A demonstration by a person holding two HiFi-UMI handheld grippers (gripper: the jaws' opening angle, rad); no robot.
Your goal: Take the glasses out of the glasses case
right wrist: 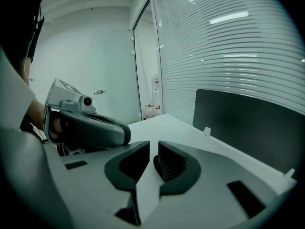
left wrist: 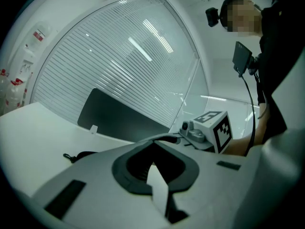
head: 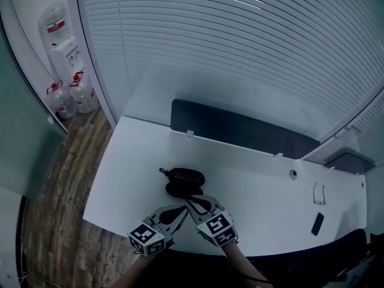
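Case [head: 185,182] noted on white desk [head: 252,173], toward near edge, dark and oval; open or closed not determinable. Left gripper [head: 179,210] just short of case, jaws together, nothing held. Right gripper [head: 193,200] beside it, tips close to case's near rim, jaws a narrow slit apart, empty. Glasses [head: 318,192] observed well apart at desk's right end, near phone [head: 317,223].
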